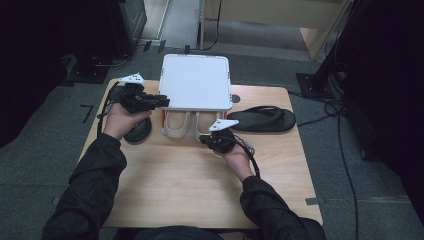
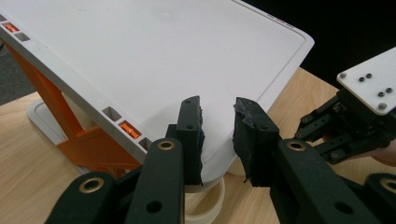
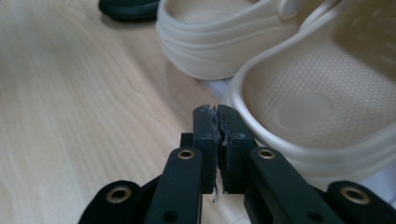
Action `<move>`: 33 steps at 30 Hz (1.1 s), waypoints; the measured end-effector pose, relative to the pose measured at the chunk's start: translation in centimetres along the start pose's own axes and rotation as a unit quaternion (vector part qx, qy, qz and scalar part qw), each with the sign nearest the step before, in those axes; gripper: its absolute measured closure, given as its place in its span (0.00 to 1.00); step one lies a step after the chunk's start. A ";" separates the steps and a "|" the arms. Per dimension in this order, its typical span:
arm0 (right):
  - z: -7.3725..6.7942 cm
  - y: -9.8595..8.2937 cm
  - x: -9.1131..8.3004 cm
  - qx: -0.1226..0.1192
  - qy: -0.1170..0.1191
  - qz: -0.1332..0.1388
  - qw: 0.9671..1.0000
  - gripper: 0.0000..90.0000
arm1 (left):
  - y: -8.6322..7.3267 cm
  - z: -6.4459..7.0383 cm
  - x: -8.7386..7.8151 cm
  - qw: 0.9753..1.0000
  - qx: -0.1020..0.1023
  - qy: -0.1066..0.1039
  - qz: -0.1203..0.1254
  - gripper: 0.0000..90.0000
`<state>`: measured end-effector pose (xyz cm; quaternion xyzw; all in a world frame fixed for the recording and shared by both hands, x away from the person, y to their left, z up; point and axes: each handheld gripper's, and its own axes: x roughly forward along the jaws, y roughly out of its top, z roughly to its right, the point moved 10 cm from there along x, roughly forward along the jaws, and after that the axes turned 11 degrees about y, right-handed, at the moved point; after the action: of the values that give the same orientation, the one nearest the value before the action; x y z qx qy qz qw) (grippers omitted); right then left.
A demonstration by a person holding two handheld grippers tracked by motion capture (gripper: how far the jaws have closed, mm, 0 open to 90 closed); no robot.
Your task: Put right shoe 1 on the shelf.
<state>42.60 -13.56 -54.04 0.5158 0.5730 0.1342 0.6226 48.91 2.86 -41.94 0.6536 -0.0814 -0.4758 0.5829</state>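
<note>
A white shoe rack point(image 1: 195, 82) with orange side supports point(image 2: 84, 140) stands at the table's far middle. Two cream clogs point(image 1: 177, 124) point(image 3: 317, 102) sit under its top shelf, heels toward me. My left gripper point(image 1: 162, 102) point(image 2: 218, 109) is open, its jaws hovering over the front left corner of the white shelf top point(image 2: 163, 56). My right gripper point(image 1: 205, 139) point(image 3: 217, 112) is shut with nothing between the jaws, low over the table just beside the heel of the right clog. The second clog point(image 3: 224, 32) lies farther along in the right gripper view.
A black flip-flop point(image 1: 260, 119) lies on the wooden table point(image 1: 200, 185) to the right of the rack. Another black sandal point(image 1: 137, 131) lies left of it, under my left hand. Its toe point(image 3: 128, 9) shows in the right gripper view. Cables run across the floor.
</note>
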 end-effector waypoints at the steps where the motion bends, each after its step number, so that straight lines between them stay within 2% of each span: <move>1: 0.2 0.0 0.0 0.002 -0.003 0.003 1.000 0.95 | 0.0 0.0 0.0 1.000 0.000 0.001 0.000 0.80; 6: 0.9 0.0 -0.1 0.017 -0.011 0.013 1.000 0.95 | 0.0 0.1 -0.1 1.000 -0.003 0.001 0.000 0.79; 9: 0.9 0.0 0.1 0.038 -0.002 0.020 0.999 0.92 | -0.1 0.2 -0.2 1.000 -0.006 -0.005 -0.003 0.76; 13: 0.5 0.1 -0.2 0.044 0.006 0.017 0.999 0.89 | 0.0 0.0 -0.5 1.000 -0.003 0.007 -0.007 0.71; 20: -1.4 0.3 -1.4 0.041 0.038 0.011 0.998 0.75 | 0.4 -0.3 -2.0 1.000 -0.009 0.013 0.006 0.64; 22: -2.1 0.4 -2.0 0.031 0.046 0.010 0.998 0.73 | 0.3 -0.6 -2.5 1.000 -0.009 0.018 0.004 0.63; 30: -3.1 -0.2 -3.7 0.015 0.055 0.009 0.998 0.66 | -0.7 -2.2 -4.5 0.999 -0.015 0.046 0.004 0.59; 33: -3.0 -1.1 -4.5 0.015 0.056 -0.006 0.998 0.65 | -1.3 -2.9 -5.1 0.998 -0.022 0.053 0.006 0.58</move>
<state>38.19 -15.94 -51.75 0.5136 0.6118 0.1506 0.5825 47.74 8.59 -40.71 0.6642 -0.0435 -0.4387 0.6037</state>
